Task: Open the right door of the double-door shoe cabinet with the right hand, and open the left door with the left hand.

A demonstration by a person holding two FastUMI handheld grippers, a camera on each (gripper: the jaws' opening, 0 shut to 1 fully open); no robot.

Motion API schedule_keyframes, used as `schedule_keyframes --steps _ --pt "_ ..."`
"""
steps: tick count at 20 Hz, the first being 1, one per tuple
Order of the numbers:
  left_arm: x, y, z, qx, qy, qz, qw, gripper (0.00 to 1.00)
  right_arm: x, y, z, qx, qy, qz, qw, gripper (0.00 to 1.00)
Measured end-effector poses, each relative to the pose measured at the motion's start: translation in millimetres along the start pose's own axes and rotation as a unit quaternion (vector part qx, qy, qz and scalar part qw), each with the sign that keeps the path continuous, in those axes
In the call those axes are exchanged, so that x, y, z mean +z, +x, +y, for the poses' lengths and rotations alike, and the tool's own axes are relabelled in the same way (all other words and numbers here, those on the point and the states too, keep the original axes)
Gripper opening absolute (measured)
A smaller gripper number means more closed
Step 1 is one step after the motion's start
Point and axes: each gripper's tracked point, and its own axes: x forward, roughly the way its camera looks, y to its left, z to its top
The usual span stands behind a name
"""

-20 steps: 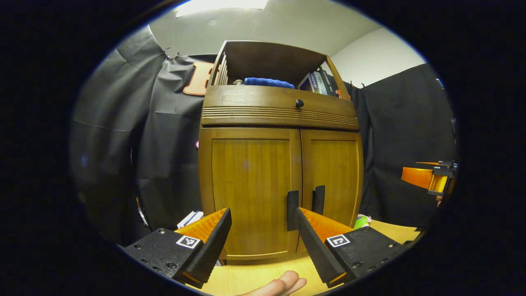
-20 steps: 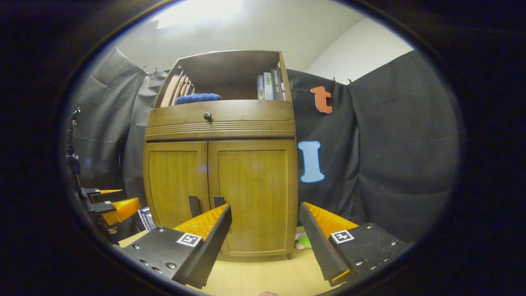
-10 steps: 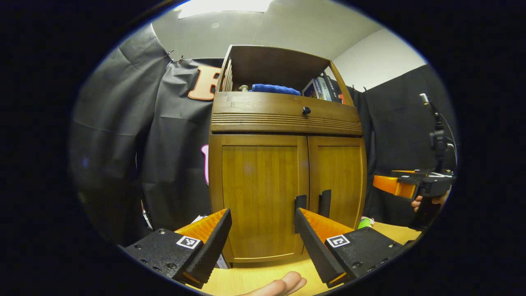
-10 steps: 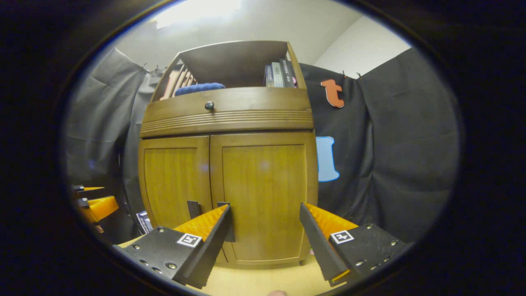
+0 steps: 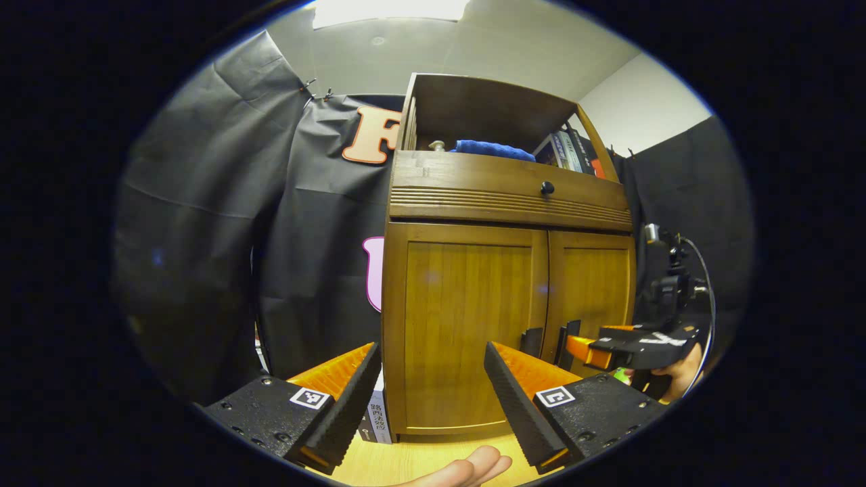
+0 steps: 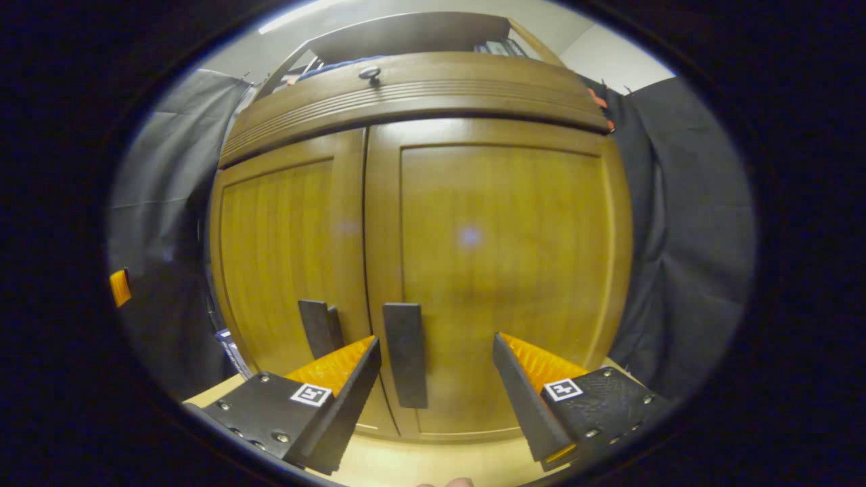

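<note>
Fingers of right gripper [image 6: 436,379] spread wide, bracketing dark flat handle [image 6: 405,354] of brown wooden cabinet's right door [image 6: 494,270]; left gripper [image 5: 433,385] hanging open. Both doors remaining shut; nothing opened yet.

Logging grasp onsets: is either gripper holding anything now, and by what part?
Nothing is held. The right gripper is open around the right door's handle; the left gripper is open, away from the cabinet.

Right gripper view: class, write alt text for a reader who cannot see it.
The open right claw sits close to a wooden shoe cabinet, with the dark upright handle of the shut right door between its fingers, not yet gripped. The left door, also shut, has its own handle beside it.
</note>
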Motion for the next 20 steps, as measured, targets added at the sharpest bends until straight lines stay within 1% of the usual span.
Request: schedule_keyframes --steps 1,2,3,4,5,6,7,9,11,12,13,14,15,16,17,18,19,20 --pt "-1 1 -1 -0.005 0.001 0.002 1.000 0.92 -3 10 1 -0.003 -0.012 0.002 1.000 0.98" --pt "-3 3 -2 -0.008 0.000 0.005 1.000 0.92 -8 16 1 -0.009 -0.025 0.006 1.000 0.94" --pt "-4 5 0 -0.007 -0.002 0.009 1.000 0.92 -14 24 0 -0.014 -0.034 0.013 0.999 0.93" --pt "-7 5 1 -0.005 -0.003 0.012 1.000 0.96 -18 30 -3 -0.019 -0.039 0.015 0.999 0.79" --pt "-9 6 1 -0.004 -0.002 0.016 1.000 0.92 -19 34 4 -0.008 -0.021 0.013 1.000 0.65" --pt "-9 8 -1 -0.006 -0.002 0.017 1.000 0.92 -17 30 7 -0.006 -0.011 0.011 1.000 0.51" --pt "-9 10 -2 -0.009 -0.002 0.017 1.000 0.92 -19 28 6 0.002 -0.017 0.013 1.000 0.39" --pt "-14 14 -1 -0.007 -0.001 0.023 1.000 0.92 -19 22 7 0.014 -0.014 0.000 1.000 0.27" --pt "-16 16 2 -0.001 0.002 0.027 1.000 0.92 -20 13 8 0.028 -0.005 -0.005 1.000 0.27" --pt "-18 16 2 0.001 0.001 0.027 1.000 0.96 -19 8 8 0.035 -0.001 -0.006 0.999 0.27" --pt "-19 16 2 0.003 0.000 0.028 1.000 0.92 -20 2 7 0.043 -0.002 -0.005 0.999 0.27" --pt "-19 18 2 0.003 0.001 0.029 1.000 0.92 -20 -4 6 0.049 0.000 -0.004 0.999 0.27" --pt "-19 18 0 0.001 0.001 0.031 1.000 0.96 -21 -11 5 0.055 0.005 -0.001 0.998 0.27" --pt "-20 18 0 0.000 0.001 0.032 0.999 0.92 -21 -18 3 0.060 0.007 0.001 0.998 0.27" --pt "-20 19 0 0.001 0.002 0.033 0.999 0.96 -21 -25 2 0.066 0.007 0.002 0.998 0.27" --pt "-21 18 -1 0.002 0.004 0.033 0.999 0.92 -21 -32 0 0.071 0.006 0.002 0.997 0.28" --pt "-21 19 -1 0.001 0.006 0.033 0.999 0.96 -22 -39 -3 0.074 0.009 0.003 0.997 0.27" --pt "-22 19 -3 0.000 0.008 0.033 0.999 0.96 -22 -47 -5 0.078 0.013 0.005 0.997 0.27"
